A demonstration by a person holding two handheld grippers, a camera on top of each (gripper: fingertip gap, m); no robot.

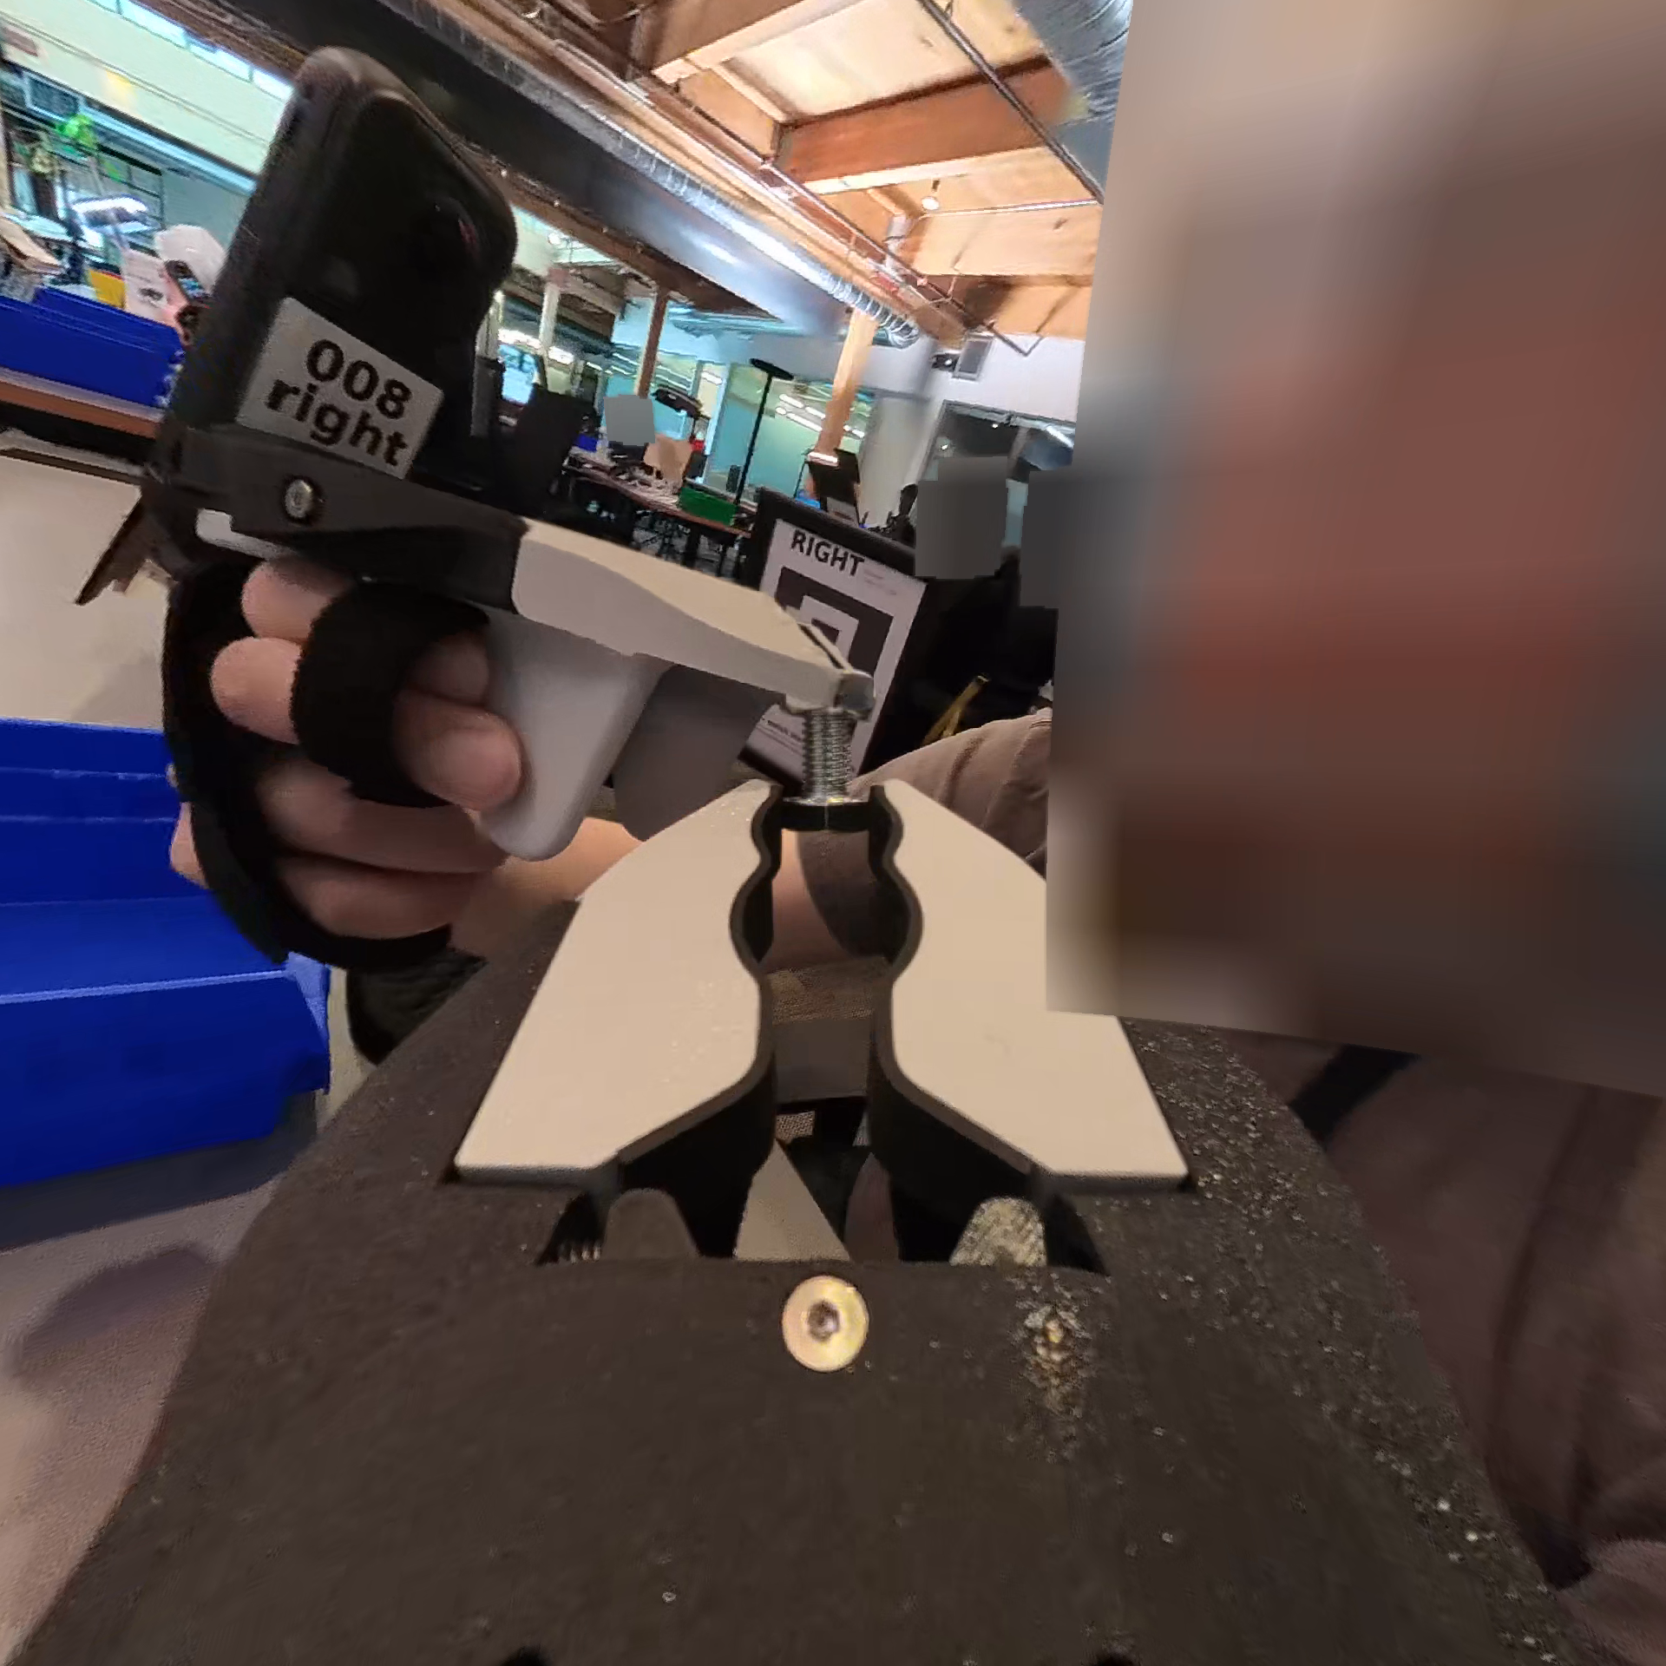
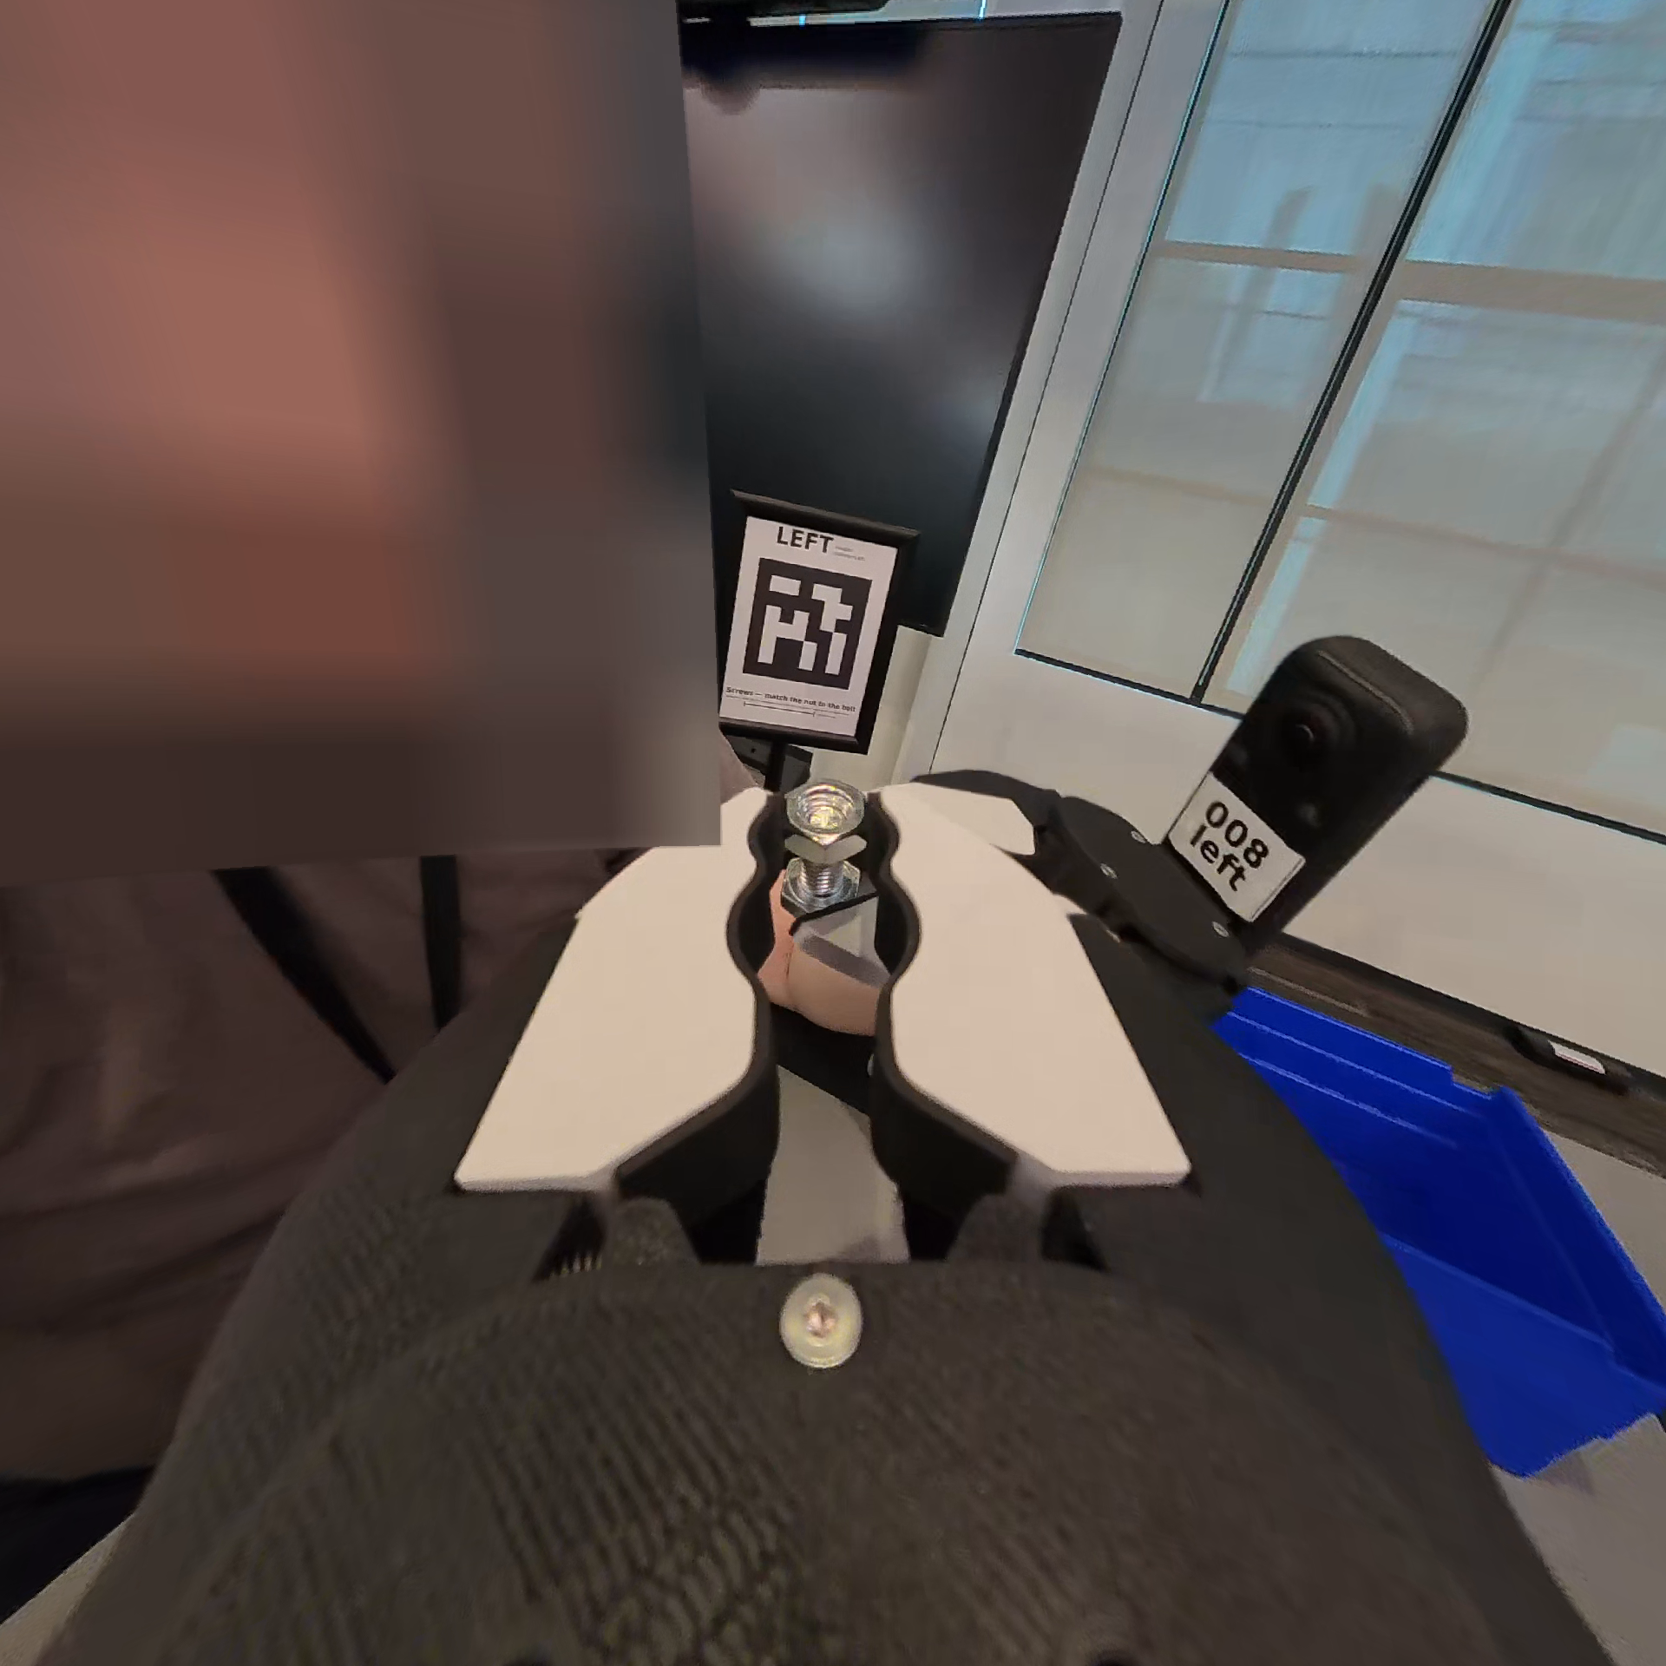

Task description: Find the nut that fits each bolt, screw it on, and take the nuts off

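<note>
1. Right hand-held gripper [image 2: 822,834] is clamped on the bolt's head end; in the left wrist view it comes in from 10 o'clock.
2. Left hand-held gripper [image 1: 825,809] is clamped on the nut.
3. Bolt [image 1: 816,748] is held mid-air between both, threads exposed.
4. Nut [image 2: 809,895]: keep both axes in line, turn in short strokes, and regrip squarely on the flats.

Shiny silver bolt [image 2: 819,847] and nut [image 2: 822,844]; white-faced, black-edged left tongs [image 1: 825,798]; bright blue bin [image 1: 135,947]; black-and-white square-patterned sign [image 2: 807,627]; black fabric strap [image 1: 347,694].
</note>
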